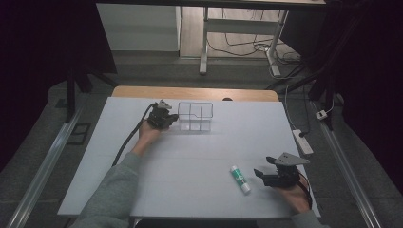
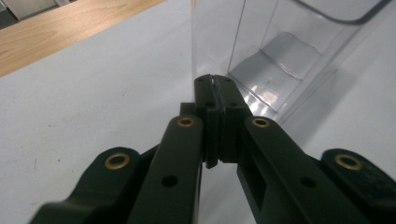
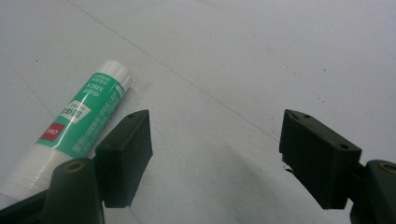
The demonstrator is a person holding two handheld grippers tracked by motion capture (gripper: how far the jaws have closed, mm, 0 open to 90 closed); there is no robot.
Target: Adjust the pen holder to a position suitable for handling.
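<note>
A clear plastic container (image 1: 195,116) with a divider stands at the back of the white board. My left gripper (image 1: 170,118) is at its left end. In the left gripper view the black jaws are pressed together at the container (image 2: 280,56)'s near wall; whether the thin wall is pinched between the left gripper (image 2: 213,80)'s pads I cannot tell. A green and white glue stick (image 1: 240,179) lies flat near the front right. My right gripper (image 1: 260,174) rests just right of it, open, nothing between its jaws. In the right gripper view the glue stick (image 3: 79,126) lies outside the left jaw of my right gripper (image 3: 219,154).
The white board (image 1: 190,161) covers a wooden table (image 1: 195,93), whose edge shows at the back. A black cable (image 1: 128,137) trails from the left gripper toward the front left. Beyond the table are table legs, floor cables and a power strip (image 1: 302,141) at the right.
</note>
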